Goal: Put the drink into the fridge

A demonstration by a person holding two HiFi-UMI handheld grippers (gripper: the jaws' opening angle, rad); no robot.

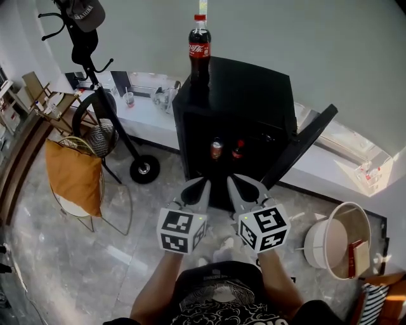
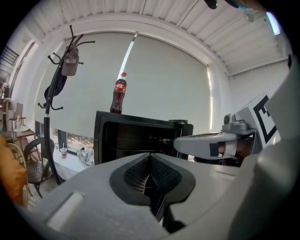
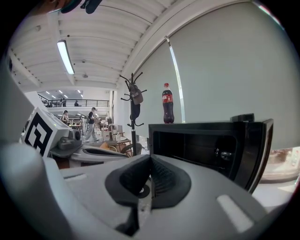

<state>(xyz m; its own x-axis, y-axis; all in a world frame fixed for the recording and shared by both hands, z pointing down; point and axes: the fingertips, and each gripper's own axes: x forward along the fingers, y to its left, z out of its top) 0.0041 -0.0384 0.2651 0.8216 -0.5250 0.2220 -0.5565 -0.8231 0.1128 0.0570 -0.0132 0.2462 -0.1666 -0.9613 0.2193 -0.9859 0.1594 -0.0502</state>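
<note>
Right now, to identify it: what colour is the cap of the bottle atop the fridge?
Red cap; head view shows it best.

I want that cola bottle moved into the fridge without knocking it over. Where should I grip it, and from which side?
Grip the bottle round its labelled middle, coming in level from the front of the fridge. It stands upright and alone on the fridge top, so its round sides are free for the jaws.

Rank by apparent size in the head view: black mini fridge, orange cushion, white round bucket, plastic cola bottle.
1. black mini fridge
2. orange cushion and white round bucket, too alike to rank
3. plastic cola bottle
</note>
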